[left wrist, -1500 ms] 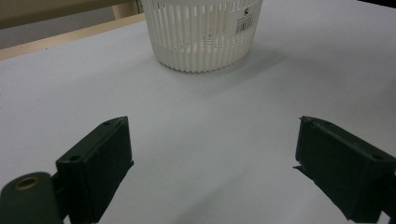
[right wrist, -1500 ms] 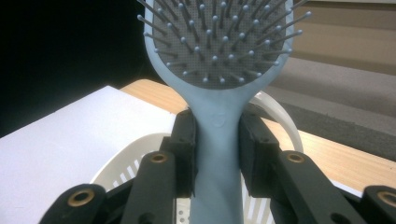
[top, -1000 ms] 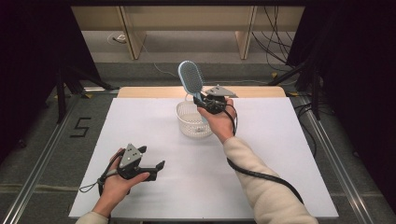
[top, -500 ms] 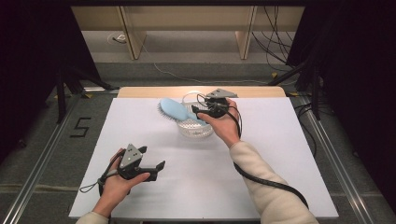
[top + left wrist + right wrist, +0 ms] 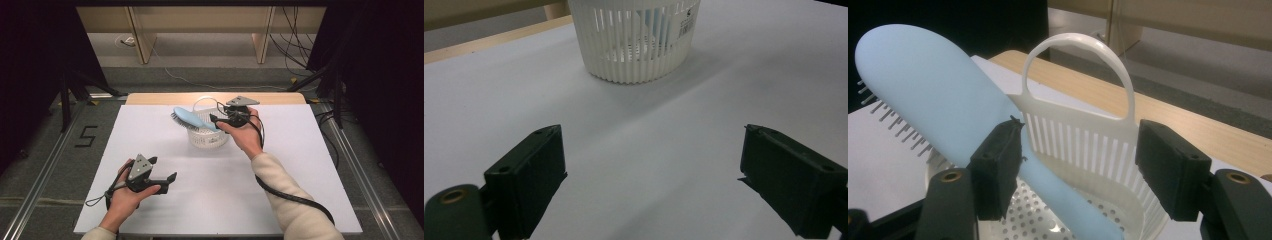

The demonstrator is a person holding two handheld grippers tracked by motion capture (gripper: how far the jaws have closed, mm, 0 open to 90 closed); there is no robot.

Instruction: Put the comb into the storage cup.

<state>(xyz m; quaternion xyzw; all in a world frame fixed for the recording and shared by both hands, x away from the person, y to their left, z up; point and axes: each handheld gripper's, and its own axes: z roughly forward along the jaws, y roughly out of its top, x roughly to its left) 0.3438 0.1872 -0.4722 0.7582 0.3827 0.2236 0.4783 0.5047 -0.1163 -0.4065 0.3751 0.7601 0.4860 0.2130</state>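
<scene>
A light blue hairbrush (image 5: 187,118) (image 5: 933,95) leans in a white slatted basket (image 5: 205,140) (image 5: 1088,145). Its handle is down inside, and its bristled head sticks out over the rim to the left. My right gripper (image 5: 215,120) (image 5: 1078,170) hovers over the basket's right side. Its jaws have just been opening and now stand open. The brush handle runs between them, close by the left jaw, with no pad pressing on it. My left gripper (image 5: 163,168) (image 5: 651,170) rests open and empty near the table's front left, facing the basket (image 5: 639,45).
The white table sheet (image 5: 300,165) has a wooden strip (image 5: 150,98) along its far edge. The basket's loop handle (image 5: 1078,42) stands up at its far side. A black cable (image 5: 295,200) trails from the right gripper along the sleeve. Dark floor and metal rails flank the table.
The brush was held upright above the basket by the right gripper. It has tipped over to the left and dropped into the basket, and the right jaws have come apart. The left hand is unchanged.
</scene>
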